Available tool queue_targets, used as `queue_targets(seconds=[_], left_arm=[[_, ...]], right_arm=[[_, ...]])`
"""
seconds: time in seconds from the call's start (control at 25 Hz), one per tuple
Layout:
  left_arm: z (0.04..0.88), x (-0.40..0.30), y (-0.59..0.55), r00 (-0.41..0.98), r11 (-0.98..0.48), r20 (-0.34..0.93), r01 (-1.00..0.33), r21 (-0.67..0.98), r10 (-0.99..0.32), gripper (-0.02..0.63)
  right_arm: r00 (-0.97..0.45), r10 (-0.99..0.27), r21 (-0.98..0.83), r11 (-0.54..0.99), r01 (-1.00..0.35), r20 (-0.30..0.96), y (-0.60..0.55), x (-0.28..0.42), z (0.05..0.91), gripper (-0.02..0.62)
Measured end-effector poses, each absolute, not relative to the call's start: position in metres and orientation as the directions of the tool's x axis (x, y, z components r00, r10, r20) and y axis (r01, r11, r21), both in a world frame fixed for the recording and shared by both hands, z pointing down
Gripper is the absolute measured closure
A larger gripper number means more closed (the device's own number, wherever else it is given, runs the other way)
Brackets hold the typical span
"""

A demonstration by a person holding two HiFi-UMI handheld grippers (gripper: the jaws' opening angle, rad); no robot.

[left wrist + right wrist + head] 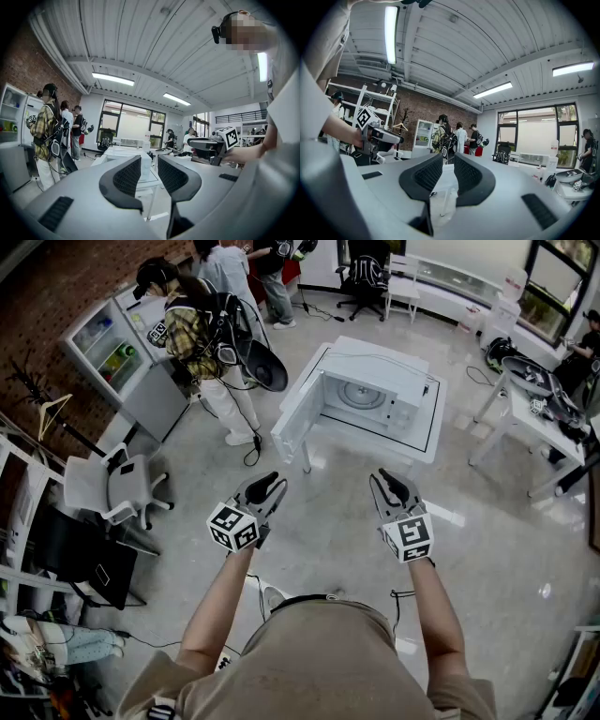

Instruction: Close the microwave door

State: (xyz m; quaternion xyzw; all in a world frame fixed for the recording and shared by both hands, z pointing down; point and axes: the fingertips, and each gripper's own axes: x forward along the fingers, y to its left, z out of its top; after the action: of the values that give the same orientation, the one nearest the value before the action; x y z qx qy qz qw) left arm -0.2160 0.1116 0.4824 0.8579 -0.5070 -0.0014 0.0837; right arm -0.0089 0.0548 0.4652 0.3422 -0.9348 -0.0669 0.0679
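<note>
Two grippers are out in front of you, side by side and held level. Your left gripper (pixel 274 484) has its jaws pulled together. Only a thin slit shows between the pads, and nothing is in it. Your right gripper (pixel 386 481) looks the same: jaws together, nothing held.

The microwave (pixel 375 395) sits on a white surface (pixel 427 444) ahead of both grippers, well apart from them. Bare floor (pixel 328 521) lies in between. The microwave door (pixel 296 423) is swung wide open on the left side, so you can see the round plate (pixel 361 395) inside. The door's free edge sticks out toward you. It is nearer to your left gripper than to your right one. Neither gripper touches the door or the microwave.

Far off to your left, a person in a checked shirt (pixel 192 329) stands by an open fridge (pixel 117 348). A grey chair (pixel 112 486) is close to your left side.
</note>
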Motion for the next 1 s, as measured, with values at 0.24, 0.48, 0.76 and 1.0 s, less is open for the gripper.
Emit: queue_targets(seconds=[0.24,0.48,0.76,1.0], left_arm=[[0.483,-0.212,0.110,0.471,-0.458,0.080,-0.877,0.145,-0.878,0.505],[0.490,-0.201,0.111,0.458,-0.443,0.086,-0.884,0.151,-0.885,0.505],[0.488,-0.202,0.106,0.441,-0.425,0.091,-0.892,0.152,-0.893,0.505],[0.496,-0.227,0.083,0.454,-0.435,0.110,-0.887,0.156,-0.884,0.504]], right_arm=[[-0.759,-0.648,0.152,0.759,-0.634,0.070,0.053,0.000,0.464,0.517],[-0.779,-0.627,0.073,0.778,-0.625,0.015,0.051,0.011,0.456,0.500],[-0.779,-0.626,0.084,0.777,-0.623,0.012,0.050,0.012,0.455,0.500],[-0.782,-0.623,0.086,0.780,-0.620,0.013,0.038,-0.013,0.456,0.500]])
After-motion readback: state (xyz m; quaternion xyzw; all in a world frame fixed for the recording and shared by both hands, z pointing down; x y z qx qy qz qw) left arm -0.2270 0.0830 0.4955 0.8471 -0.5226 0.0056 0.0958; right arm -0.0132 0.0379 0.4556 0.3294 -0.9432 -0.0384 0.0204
